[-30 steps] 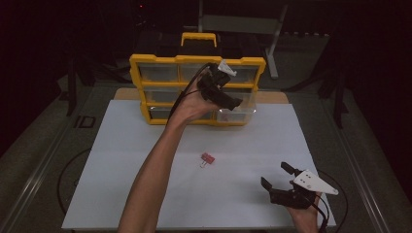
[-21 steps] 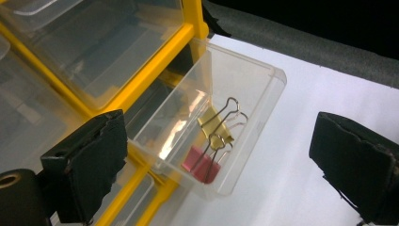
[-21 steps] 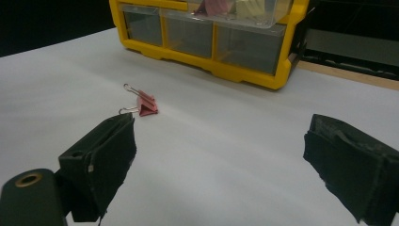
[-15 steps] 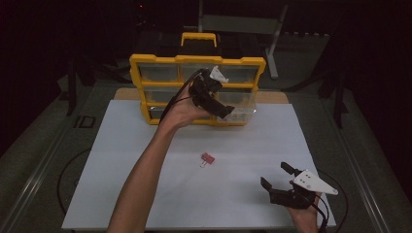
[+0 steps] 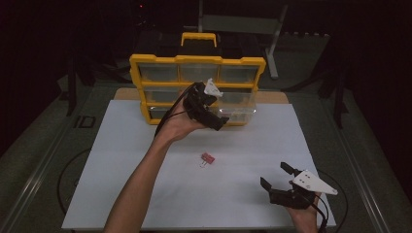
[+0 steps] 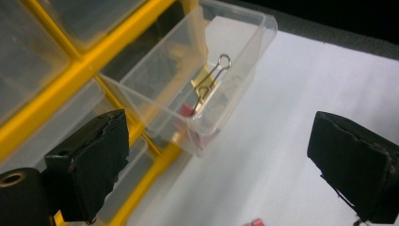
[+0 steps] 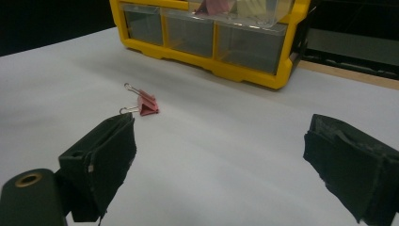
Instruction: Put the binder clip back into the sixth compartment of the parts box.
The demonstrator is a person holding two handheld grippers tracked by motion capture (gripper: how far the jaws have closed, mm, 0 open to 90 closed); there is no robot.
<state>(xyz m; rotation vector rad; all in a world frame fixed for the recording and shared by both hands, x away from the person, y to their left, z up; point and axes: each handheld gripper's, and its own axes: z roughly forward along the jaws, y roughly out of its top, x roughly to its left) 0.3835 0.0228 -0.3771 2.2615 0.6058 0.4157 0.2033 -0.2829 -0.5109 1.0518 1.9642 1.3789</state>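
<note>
in the high view our left tongs (image 5: 219, 119) hover, spread and empty, at the open drawer (image 5: 236, 112) of the yellow organizer (image 5: 197, 62), likely having reached there to drop a clip. in the left gripper view a gold binder clip (image 6: 207, 83) lies in that drawer. in the right gripper view our right tongs (image 7: 221, 162) rest spread, facing the pink binder clip (image 7: 144, 104) on the desk (image 7: 226, 132), ready to collect it.

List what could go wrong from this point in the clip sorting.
1. The clear plastic drawer is pulled far out of the yellow organiser; a knock from the open left tongs could tip it and spill the yellow binder clip.
2. The pink binder clip lies flat on the white sheet; the open right tongs may push it instead of gripping.
</note>
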